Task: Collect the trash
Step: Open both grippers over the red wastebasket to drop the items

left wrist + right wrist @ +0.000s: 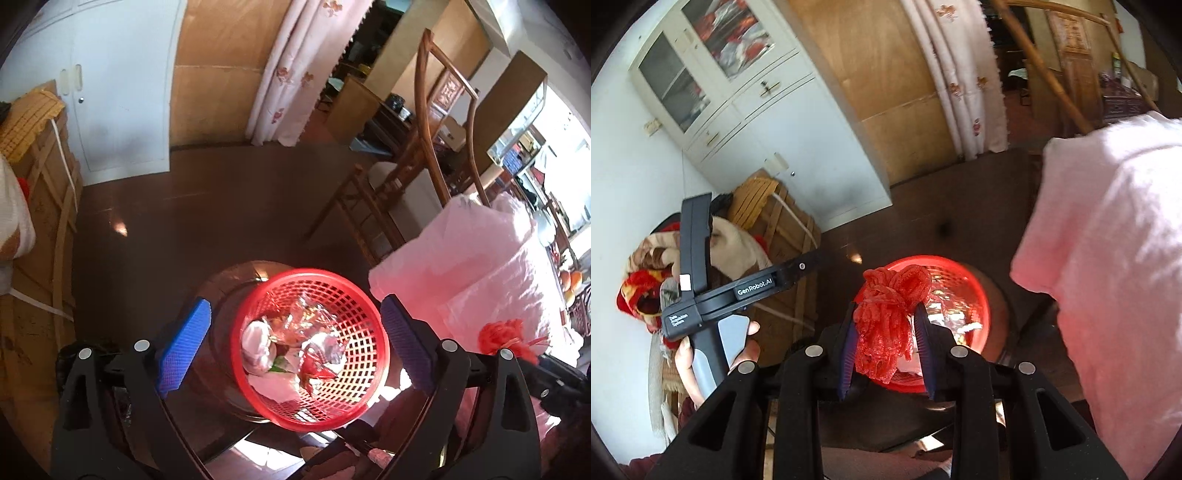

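Right gripper (888, 328) pinches red mesh netting (886, 325) above red basket (310, 347) to drop it in; left gripper (295, 347) gapes empty around basket, wrappers (295, 343) inside.

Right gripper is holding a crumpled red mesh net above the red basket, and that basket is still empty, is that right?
Not quite. The right gripper does hold the red mesh net above the red basket, but the basket isn't empty: the left wrist view shows crumpled foil and wrappers inside.
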{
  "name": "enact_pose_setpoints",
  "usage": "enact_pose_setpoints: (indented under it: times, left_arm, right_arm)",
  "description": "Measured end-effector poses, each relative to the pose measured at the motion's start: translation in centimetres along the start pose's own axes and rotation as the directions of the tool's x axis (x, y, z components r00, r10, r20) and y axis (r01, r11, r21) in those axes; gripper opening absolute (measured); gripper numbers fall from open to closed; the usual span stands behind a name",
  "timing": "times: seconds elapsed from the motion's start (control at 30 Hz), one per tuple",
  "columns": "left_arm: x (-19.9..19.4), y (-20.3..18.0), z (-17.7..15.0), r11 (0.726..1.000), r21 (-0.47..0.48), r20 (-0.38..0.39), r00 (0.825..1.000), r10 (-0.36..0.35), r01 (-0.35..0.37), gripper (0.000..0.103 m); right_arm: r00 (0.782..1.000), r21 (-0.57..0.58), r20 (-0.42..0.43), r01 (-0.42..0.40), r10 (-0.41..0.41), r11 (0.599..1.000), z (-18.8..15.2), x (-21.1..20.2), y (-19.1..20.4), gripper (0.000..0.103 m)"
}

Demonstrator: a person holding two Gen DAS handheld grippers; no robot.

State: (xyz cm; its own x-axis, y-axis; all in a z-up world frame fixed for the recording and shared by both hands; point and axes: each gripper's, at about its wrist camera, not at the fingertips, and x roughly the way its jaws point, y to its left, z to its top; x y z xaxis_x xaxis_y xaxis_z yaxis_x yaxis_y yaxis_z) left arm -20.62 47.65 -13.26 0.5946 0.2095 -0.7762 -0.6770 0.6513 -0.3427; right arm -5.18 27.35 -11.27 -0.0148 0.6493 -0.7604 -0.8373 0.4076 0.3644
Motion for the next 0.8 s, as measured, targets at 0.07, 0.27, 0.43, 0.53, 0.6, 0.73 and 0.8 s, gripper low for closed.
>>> enact_pose_setpoints:
  times: [0.07,0.27,0.43,0.53,0.6,0.73,0.8]
  left_arm:
    - [-0.2,0.5,0.1,1.0,-0.013,0.009,1.0,0.002,-0.002,0.091]
    - [-0.6,2.4,0.4,0.999,-0.048,0.023,1.0,0.019,-0.018,0.091]
    - [-0.4,2.8,0.5,0.998,-0.057,0.023,0.999,0.03,-0.029,0.091]
    - [-0.3,2.4,0.4,0.998,-0.042,0.021,0.999,0.045,-0.044,0.091]
    - [-0.5,2.1,0.3,0.998,-0.025,0.026,0.998,0.054,-0.053,0.091]
    - [-0.8,1.1,0.3,0.998,0.006,0.038,0.997,0.062,-0.062,0.092]
    - [-1.0,0.6,0.4,0.998,0.02,0.042,0.997,0.061,-0.062,0.092]
  right_arm:
    - [1.0,-0.013,-0.013,-0.006,0.006,1.0,0.4,1.0,0.8,0.031]
    - [0.999,-0.011,-0.028,-0.017,0.016,1.0,1.3,2.7,1.6,0.05]
    - [0.999,0.001,-0.031,-0.023,0.023,1.0,1.1,2.5,1.1,0.051]
    - [0.999,0.018,-0.03,-0.029,0.029,0.999,0.9,2.2,0.6,0.051]
    - [0.999,0.026,-0.024,-0.022,0.023,0.999,0.8,1.7,0.2,0.052]
    - [1.0,0.048,-0.004,-0.013,0.013,0.999,0.6,0.6,-0.7,0.053]
    - [1.0,0.055,0.005,-0.009,0.009,0.998,0.5,0.1,-1.1,0.053]
